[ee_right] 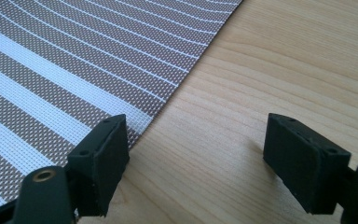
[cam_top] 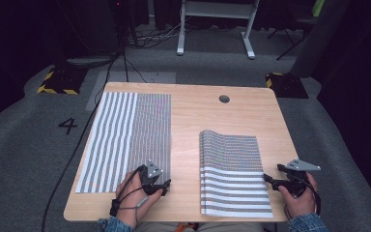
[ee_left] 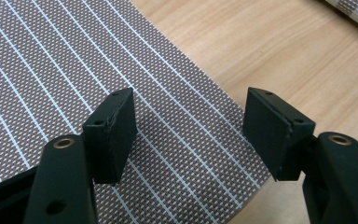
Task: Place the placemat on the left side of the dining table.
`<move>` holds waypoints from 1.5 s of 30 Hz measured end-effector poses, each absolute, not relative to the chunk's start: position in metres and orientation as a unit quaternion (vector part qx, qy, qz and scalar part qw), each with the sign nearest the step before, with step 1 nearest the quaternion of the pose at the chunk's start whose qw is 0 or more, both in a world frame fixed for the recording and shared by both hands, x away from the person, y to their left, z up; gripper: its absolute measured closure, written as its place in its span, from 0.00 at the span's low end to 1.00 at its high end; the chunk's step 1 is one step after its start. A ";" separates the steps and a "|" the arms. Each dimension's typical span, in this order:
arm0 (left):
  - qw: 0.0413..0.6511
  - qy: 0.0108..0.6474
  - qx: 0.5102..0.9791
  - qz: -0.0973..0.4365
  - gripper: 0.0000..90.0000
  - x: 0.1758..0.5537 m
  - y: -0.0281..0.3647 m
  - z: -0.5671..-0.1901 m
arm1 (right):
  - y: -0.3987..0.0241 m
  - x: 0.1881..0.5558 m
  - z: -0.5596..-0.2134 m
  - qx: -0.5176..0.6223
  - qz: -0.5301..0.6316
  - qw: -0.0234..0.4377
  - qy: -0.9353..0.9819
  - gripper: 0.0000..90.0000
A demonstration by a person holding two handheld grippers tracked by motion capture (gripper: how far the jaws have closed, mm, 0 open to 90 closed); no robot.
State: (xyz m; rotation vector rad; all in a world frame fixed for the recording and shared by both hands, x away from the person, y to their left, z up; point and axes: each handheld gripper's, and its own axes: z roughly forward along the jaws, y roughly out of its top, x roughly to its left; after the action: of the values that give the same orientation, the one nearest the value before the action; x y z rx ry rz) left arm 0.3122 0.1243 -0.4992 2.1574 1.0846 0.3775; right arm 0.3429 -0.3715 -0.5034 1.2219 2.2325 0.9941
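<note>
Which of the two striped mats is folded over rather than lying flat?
The right mat, beside the right gripper: its far edge curls over. The left mat lies flat.

A wooden table (cam_top: 207, 121) stands on grey carpet (cam_top: 24, 145) marked "4"

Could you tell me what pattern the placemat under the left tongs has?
The placemat is a brown-grey weave with thin white stripes, clearest in the left gripper view.

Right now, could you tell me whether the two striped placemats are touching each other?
Apart. The high view shows a strip of bare wooden table between the flat left placemat and the folded right placemat.
</note>
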 end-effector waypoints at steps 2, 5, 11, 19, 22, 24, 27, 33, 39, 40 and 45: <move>0.346 0.417 0.828 0.145 0.39 0.313 0.126 -0.500 | -0.372 0.343 -0.503 0.438 0.356 0.203 0.800 0.25; 0.349 0.415 0.828 0.145 0.39 0.313 0.127 -0.500 | -0.372 0.343 -0.503 0.438 0.356 0.203 0.800 0.25; 0.334 0.423 0.830 0.146 0.40 0.308 0.131 -0.498 | -0.372 0.343 -0.503 0.438 0.356 0.203 0.800 0.25; 0.323 0.435 0.828 0.144 0.36 0.306 0.127 -0.495 | -0.372 0.343 -0.503 0.438 0.356 0.203 0.800 0.25; 0.307 0.447 0.829 0.136 0.31 0.305 0.126 -0.492 | -0.372 0.343 -0.503 0.438 0.356 0.203 0.800 0.25; 0.307 0.439 0.830 0.156 0.30 0.303 0.129 -0.488 | -0.372 0.343 -0.503 0.438 0.356 0.203 0.800 0.25; 0.332 0.431 0.821 0.172 0.31 0.297 0.135 -0.481 | -0.372 0.343 -0.503 0.438 0.357 0.203 0.800 0.25; 0.358 0.418 0.816 0.178 0.33 0.282 0.141 -0.469 | -0.372 0.343 -0.503 0.438 0.356 0.203 0.800 0.25; 0.371 0.380 0.828 0.181 0.32 0.266 0.129 -0.460 | -0.372 0.343 -0.503 0.438 0.357 0.203 0.800 0.25; 0.372 0.374 0.832 0.173 0.31 0.264 0.126 -0.460 | -0.372 0.343 -0.503 0.438 0.357 0.203 0.800 0.25; 0.380 0.350 0.840 0.164 0.31 0.256 0.111 -0.459 | -0.372 0.343 -0.503 0.438 0.356 0.203 0.800 0.25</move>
State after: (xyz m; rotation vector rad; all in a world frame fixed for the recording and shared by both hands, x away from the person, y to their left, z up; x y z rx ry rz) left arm 0.2555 0.1110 -0.4594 2.1452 0.8934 0.4192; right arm 0.3432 -0.3718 -0.5034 1.2218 2.2328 0.9949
